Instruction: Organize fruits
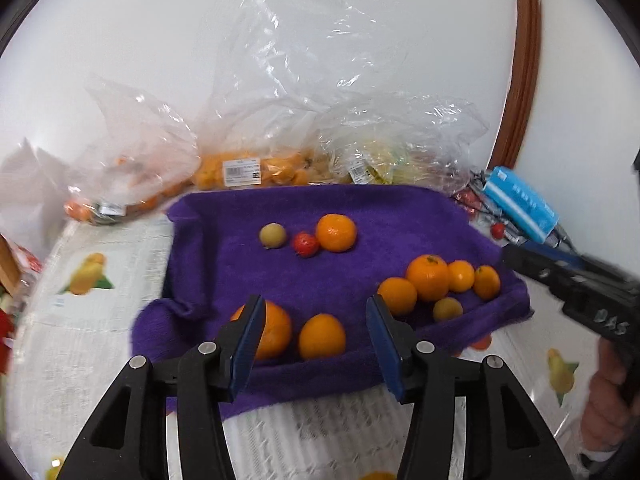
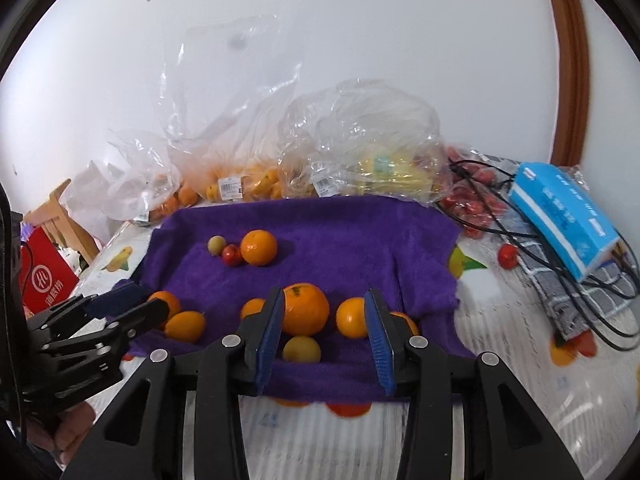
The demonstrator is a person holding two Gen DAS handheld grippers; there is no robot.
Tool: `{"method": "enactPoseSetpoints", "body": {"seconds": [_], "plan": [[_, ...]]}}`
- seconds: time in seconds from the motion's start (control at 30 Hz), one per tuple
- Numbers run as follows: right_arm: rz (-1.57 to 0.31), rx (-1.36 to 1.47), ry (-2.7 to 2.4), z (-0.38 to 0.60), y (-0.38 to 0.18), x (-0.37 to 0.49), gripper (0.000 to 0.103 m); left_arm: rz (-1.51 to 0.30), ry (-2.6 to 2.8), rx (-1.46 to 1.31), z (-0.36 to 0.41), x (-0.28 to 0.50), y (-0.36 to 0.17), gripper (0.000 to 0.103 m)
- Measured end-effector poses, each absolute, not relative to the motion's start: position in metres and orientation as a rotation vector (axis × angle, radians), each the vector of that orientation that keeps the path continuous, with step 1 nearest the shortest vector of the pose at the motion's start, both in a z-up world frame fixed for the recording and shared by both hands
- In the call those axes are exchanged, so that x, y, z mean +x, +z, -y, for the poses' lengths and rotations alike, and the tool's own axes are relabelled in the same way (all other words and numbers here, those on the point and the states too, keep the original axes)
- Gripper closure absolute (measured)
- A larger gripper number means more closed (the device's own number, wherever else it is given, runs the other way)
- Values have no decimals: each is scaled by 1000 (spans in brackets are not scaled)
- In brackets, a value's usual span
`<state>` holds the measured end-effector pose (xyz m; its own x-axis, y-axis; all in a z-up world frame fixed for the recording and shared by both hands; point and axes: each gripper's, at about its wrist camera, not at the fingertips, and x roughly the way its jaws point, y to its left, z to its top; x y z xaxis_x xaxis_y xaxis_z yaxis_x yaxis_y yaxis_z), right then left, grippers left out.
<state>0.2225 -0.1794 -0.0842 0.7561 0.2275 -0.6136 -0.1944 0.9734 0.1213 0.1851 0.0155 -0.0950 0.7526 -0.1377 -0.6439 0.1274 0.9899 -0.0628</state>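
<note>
The oranges [image 1: 322, 336] sit on the purple towel [image 1: 360, 208]; they look round, firm and likely to roll, so I would pinch one across its middle; both the left gripper [image 1: 316, 344] and right gripper [image 2: 325, 338] are partly open, holding nothing.

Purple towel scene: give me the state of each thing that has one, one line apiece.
left gripper: open, holding nothing.
right gripper: open, holding nothing.
purple towel: spread on the table, edges rumpled.
small red fruit: on the towel, touching the orange beside it.
plastic bags: behind the towel, crumpled, fruit inside.
blue box: lying tilted on cables.
</note>
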Motion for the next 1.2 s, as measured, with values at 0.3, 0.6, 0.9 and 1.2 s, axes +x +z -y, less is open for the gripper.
{"method": "enactPoseSetpoints", "body": {"seconds": [0.3,0.6,0.9,1.2], "plan": [[-655,29,130,179,-42,154,35,-694,-132,-83,-28,126,-46,29],[-655,57,112,184,-18,93,33,-666,-116,-121,-33,68,-21,22],[-643,56,85,185,-7,48,22,-620,-96,-92,-26,25,-1,20],[-595,74,87,191,6,20,8,-594,-91,-93,-23,7,9,18]]}}
